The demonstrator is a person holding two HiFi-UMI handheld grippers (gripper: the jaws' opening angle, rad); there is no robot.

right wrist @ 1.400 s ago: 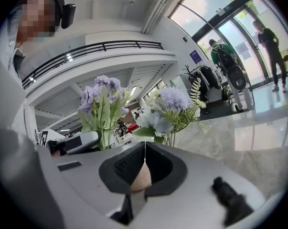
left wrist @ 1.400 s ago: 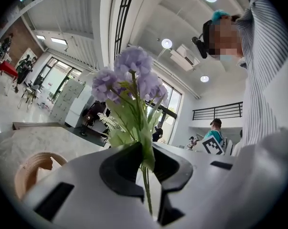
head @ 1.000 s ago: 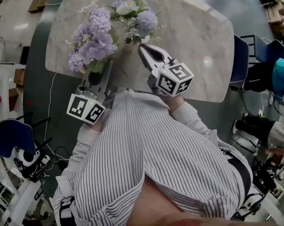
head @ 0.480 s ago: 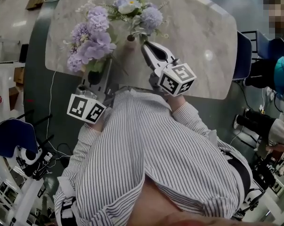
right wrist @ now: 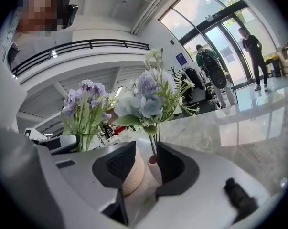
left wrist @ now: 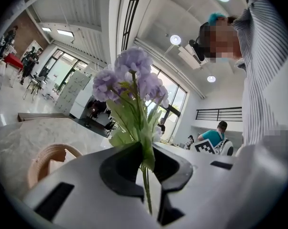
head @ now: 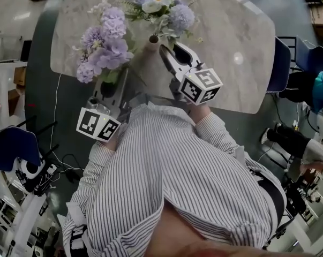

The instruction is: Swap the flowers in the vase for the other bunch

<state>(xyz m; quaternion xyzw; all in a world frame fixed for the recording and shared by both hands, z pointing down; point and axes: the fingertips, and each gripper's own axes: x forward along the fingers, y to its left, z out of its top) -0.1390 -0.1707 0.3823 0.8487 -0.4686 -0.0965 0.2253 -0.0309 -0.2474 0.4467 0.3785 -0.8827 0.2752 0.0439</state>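
Observation:
A purple hydrangea bunch (head: 105,47) (left wrist: 134,75) stands upright over the table's left side. My left gripper (head: 112,84) (left wrist: 146,168) is shut on its thin green stem. A small pinkish vase (head: 153,40) (right wrist: 134,175) with a loop handle (left wrist: 46,159) stands mid-table. A blue and white bunch (head: 161,9) (right wrist: 146,97) rises from its mouth. My right gripper (head: 171,50) (right wrist: 146,159) is right at the vase with its jaws opening. The vase neck and the stems stand between the jaws, and the pads do not press on them.
The grey marble table (head: 231,47) has a rounded front edge close to my striped shirt. A blue chair (head: 273,68) stands at its right end, with a seated person in teal (head: 322,87) beyond it. Equipment and cables (head: 27,175) crowd the floor at the left.
The right gripper's jaws have parted and let go of the blue and white bunch, which now stands in the vase. The left gripper still holds the purple bunch.

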